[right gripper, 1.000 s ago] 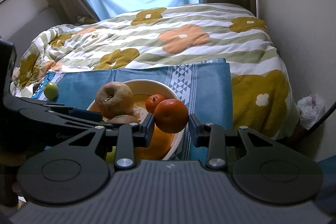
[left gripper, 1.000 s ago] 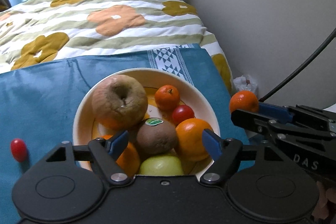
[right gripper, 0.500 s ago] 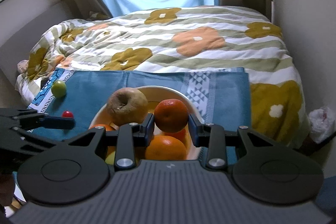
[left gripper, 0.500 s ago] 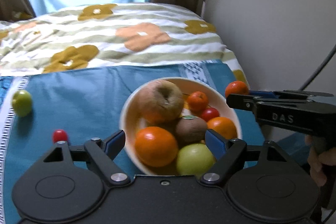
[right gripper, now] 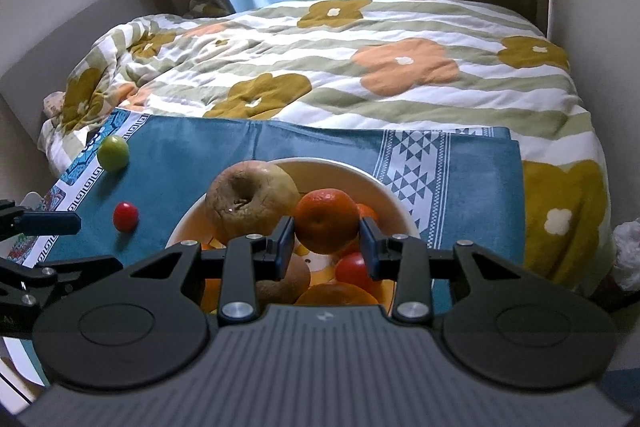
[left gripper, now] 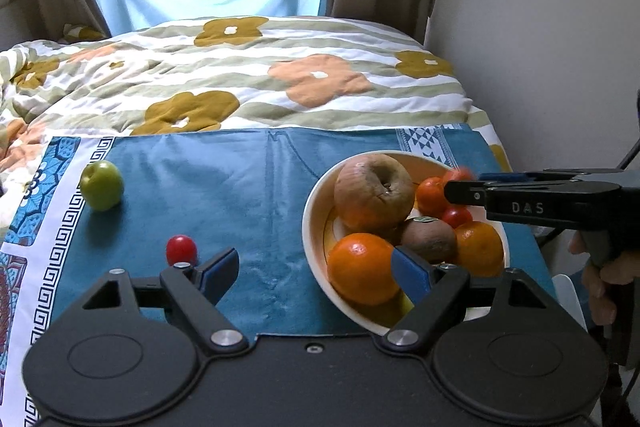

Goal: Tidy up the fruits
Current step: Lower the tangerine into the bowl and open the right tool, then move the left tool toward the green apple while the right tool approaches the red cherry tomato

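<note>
Mandarin [right gripper: 326, 225]: carried from beside the bowl [right gripper: 394, 201] to above it, right gripper [right gripper: 327, 242] jaws now opening around it; left gripper [left gripper: 316, 269] wide, empty; deposit imminent.

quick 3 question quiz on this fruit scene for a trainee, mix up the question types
1. True or false: the green fruit lies inside the bowl.
2. Multiple choice: what sits between the fingers of the right gripper, whose jaws are opening? A) a kiwi B) a mandarin C) a banana
3. Short answer: which small fruit lies on the blue cloth just ahead of the left gripper?

Key
1. False: it lies on the cloth, far from the bowl.
2. B
3. The red cherry tomato.
</note>
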